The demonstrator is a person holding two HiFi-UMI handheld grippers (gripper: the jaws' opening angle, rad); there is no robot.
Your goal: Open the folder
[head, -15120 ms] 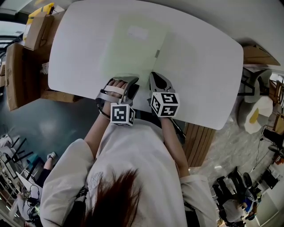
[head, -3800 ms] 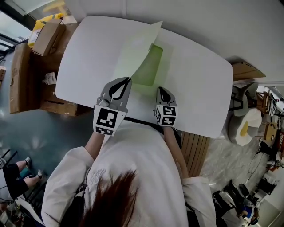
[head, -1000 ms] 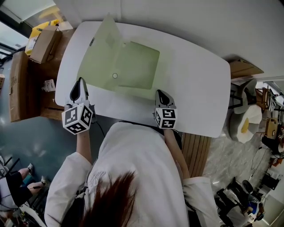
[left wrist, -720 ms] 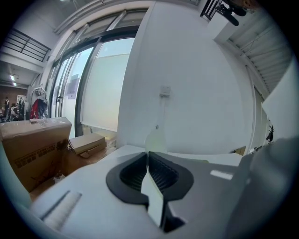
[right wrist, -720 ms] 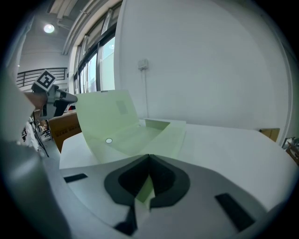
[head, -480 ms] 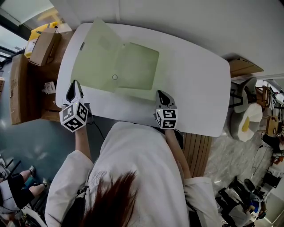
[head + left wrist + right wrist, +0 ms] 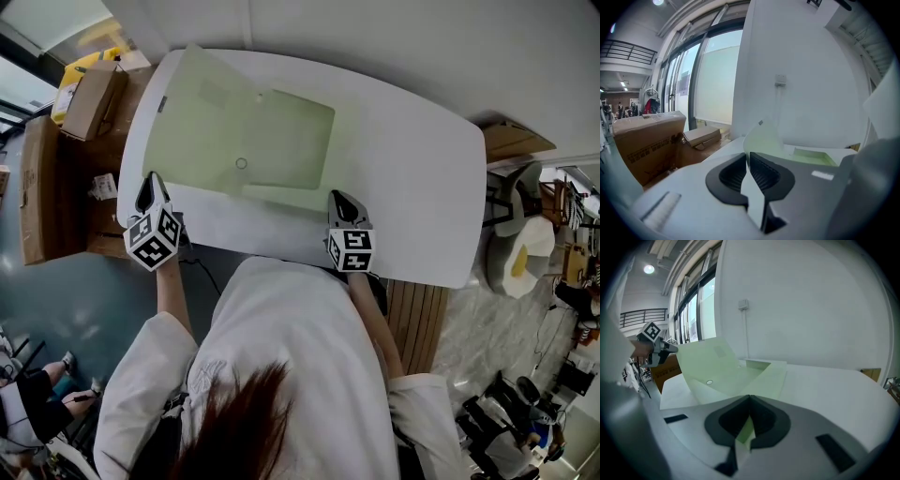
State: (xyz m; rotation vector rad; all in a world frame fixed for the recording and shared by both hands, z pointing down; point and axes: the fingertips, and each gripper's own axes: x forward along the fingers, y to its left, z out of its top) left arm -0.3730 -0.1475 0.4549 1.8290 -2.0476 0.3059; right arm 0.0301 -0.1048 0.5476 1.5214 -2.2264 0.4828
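Note:
The pale green folder (image 7: 281,141) lies spread on the white table (image 7: 412,178), its cover (image 7: 192,117) swung over to the left and still slightly raised. A small round fastener (image 7: 241,163) shows on the inside. My left gripper (image 7: 145,180) is at the table's left front corner, right by the cover's near corner. In the left gripper view its jaws (image 7: 748,153) have just been opening; a narrow gap shows with nothing in it, and the cover (image 7: 761,138) rises just beyond. My right gripper (image 7: 338,197) stays at the front edge, shut on the folder's near edge (image 7: 761,380).
Cardboard boxes (image 7: 89,70) and a wooden cabinet (image 7: 37,178) stand left of the table, close to my left gripper; one box (image 7: 647,140) fills the left of the left gripper view. A white wall runs behind the table. A chair (image 7: 525,244) stands to the right.
The cover has dropped further to the left and lies flatter. My left gripper has moved left and down toward the table's corner. The right gripper has kept still.

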